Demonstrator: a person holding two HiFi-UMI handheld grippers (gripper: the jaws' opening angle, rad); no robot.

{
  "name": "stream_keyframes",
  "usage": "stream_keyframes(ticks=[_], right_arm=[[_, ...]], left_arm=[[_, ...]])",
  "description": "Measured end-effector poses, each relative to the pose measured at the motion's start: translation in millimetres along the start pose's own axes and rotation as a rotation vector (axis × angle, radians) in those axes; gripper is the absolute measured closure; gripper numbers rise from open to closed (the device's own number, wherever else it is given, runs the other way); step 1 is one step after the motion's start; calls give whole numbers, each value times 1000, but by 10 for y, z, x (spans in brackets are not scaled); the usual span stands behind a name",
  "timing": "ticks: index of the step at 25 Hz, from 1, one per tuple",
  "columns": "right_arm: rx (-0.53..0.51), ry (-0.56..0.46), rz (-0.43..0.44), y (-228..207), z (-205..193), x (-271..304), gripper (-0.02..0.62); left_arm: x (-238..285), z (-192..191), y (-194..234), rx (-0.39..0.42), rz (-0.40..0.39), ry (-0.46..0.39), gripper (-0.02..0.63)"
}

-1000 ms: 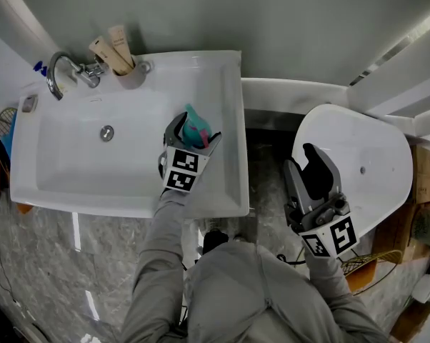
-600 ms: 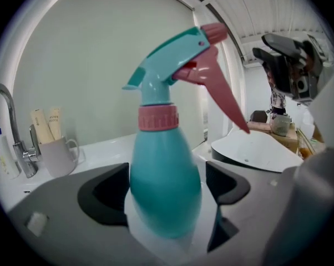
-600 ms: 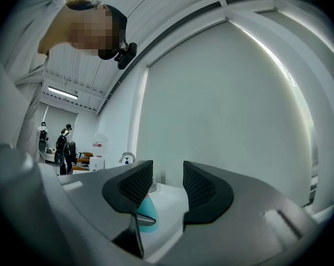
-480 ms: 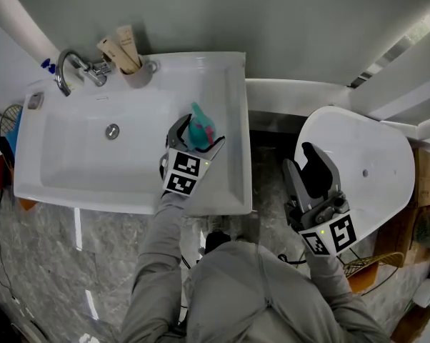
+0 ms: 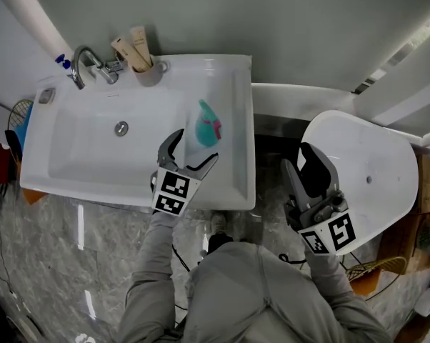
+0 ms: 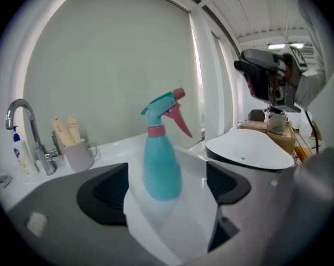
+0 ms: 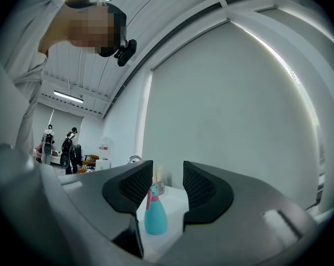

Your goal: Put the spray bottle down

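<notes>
The teal spray bottle (image 5: 208,123) with a pink trigger stands upright on the right part of the white sink (image 5: 79,159), free of both grippers. My left gripper (image 5: 193,147) is open just in front of it, drawn back a little. In the left gripper view the bottle (image 6: 161,148) shows beyond the gripper (image 6: 167,190), whose wide-apart jaws do not touch it. My right gripper (image 5: 311,164) hangs over the white toilet lid (image 5: 376,184), open with nothing between its fingers. The right gripper view shows the bottle (image 7: 155,215) far off through that gripper (image 7: 168,187).
A chrome faucet (image 5: 83,59) and a cup with tubes (image 5: 147,70) stand at the sink's back edge, with the drain (image 5: 121,128) in the basin. A small bottle (image 6: 20,154) stands by the faucet. Marbled floor lies below the sink.
My left gripper has let go of the spray bottle and drawn back toward me. The bottle now stands alone on the sink. The right gripper has barely moved.
</notes>
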State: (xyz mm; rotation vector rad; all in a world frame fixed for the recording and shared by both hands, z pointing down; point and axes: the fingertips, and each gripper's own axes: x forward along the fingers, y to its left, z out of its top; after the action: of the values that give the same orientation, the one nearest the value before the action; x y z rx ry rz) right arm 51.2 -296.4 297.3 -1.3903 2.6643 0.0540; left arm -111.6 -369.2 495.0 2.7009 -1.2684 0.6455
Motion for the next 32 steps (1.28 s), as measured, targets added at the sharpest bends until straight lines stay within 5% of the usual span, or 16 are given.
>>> stream_keyframes(ticks=[9, 21, 32], right_arm=[[8, -24, 41, 193, 60, -179, 440], [13, -35, 83, 339, 154, -510, 440], [-15, -16, 139, 565, 98, -705, 440]], left_arm=[[-1095, 320, -202, -8, 122, -152, 141], [-2314, 116, -547, -117, 387, -206, 142], [-2544, 467, -814, -62, 430, -278, 143]])
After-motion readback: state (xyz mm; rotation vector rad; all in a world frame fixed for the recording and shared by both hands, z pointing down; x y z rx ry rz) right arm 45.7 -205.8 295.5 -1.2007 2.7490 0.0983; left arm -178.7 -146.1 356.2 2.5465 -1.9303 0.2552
